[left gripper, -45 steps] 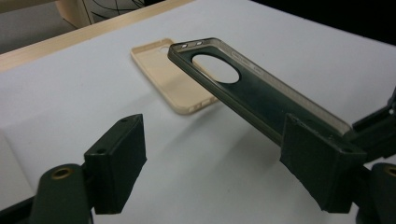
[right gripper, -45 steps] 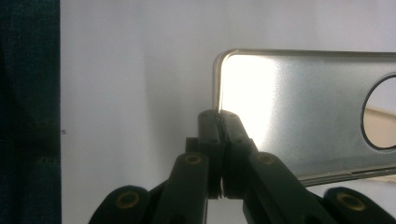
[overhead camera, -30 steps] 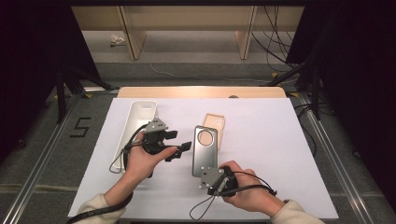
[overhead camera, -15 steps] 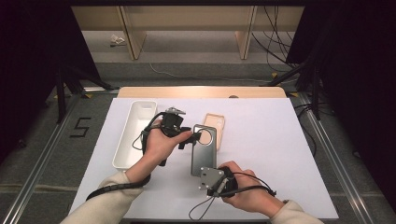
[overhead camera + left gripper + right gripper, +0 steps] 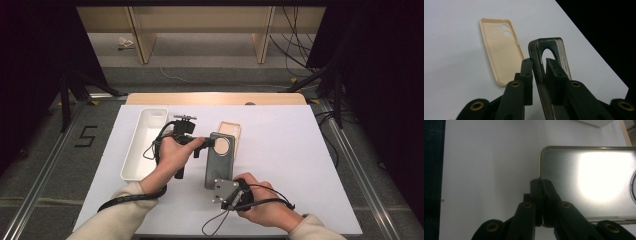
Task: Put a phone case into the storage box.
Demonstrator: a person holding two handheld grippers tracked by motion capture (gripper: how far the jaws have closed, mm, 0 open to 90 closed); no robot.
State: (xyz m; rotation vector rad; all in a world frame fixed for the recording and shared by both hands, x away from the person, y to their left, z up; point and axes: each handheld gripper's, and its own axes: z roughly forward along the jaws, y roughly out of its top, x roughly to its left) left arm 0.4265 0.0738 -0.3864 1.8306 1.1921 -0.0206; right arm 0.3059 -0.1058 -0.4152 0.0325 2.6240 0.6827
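Note:
A dark grey phone case [image 5: 218, 167] with a round camera hole is held between both grippers over the white table. My left gripper [image 5: 207, 143] reaches in from the left at the case's far end. In the left gripper view its jaws [image 5: 539, 62] have just been closing and now pinch the grey case's [image 5: 560, 50] side wall. My right gripper [image 5: 218, 185] is shut on the case's near end. In the right gripper view it [image 5: 541, 182] clamps a corner of the case [image 5: 586, 182]. A beige phone case [image 5: 231, 129] [image 5: 501, 55] lies open side up just behind.
A long white tray [image 5: 131, 155] lies at the table's left, beside my left hand. The white tabletop [image 5: 300, 160] stretches to the right. A wooden board [image 5: 215, 98] lines the far edge. Each gripper trails a black cable.
My left gripper has swung right from beside the tray to the grey case's far end, and its jaws have closed on the case's wall. The right gripper has kept still on the near end.

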